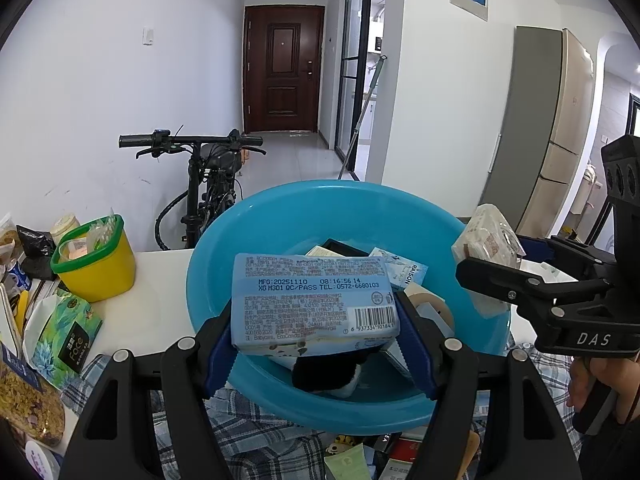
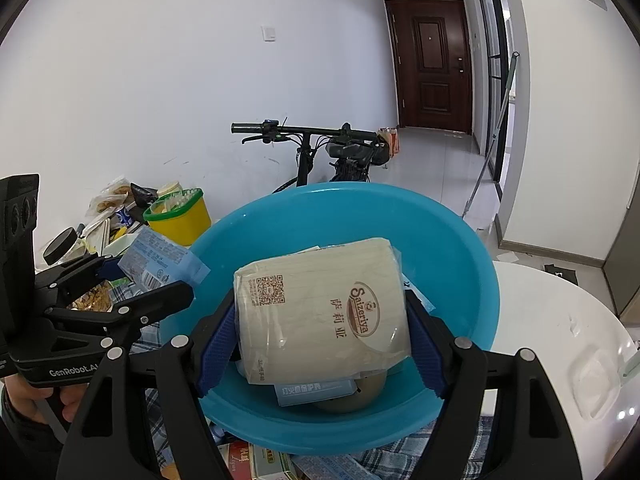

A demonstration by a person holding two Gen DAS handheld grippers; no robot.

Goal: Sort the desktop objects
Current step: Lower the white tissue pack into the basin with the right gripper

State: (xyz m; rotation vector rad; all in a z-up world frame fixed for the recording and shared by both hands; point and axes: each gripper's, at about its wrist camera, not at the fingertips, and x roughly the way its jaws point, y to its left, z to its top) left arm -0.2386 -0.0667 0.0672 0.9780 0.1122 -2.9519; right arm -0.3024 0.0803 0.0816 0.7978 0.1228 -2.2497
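A light-blue wipes pack with a barcode label hangs over the blue plastic basin, and my left gripper is shut on it, its blue pads pressing both ends. My right gripper is shut on a beige napkin pack in clear wrap, held above the same basin. In the left wrist view the right gripper holds the napkin pack over the basin's right rim. The right wrist view has the left gripper with the wipes pack at the left rim. Several small packets and a tape roll lie inside the basin.
A yellow tub with a green rim stands on the white table left of the basin, among snack bags and a green facial pack. A plaid cloth with small boxes lies in front. A bicycle stands behind the table.
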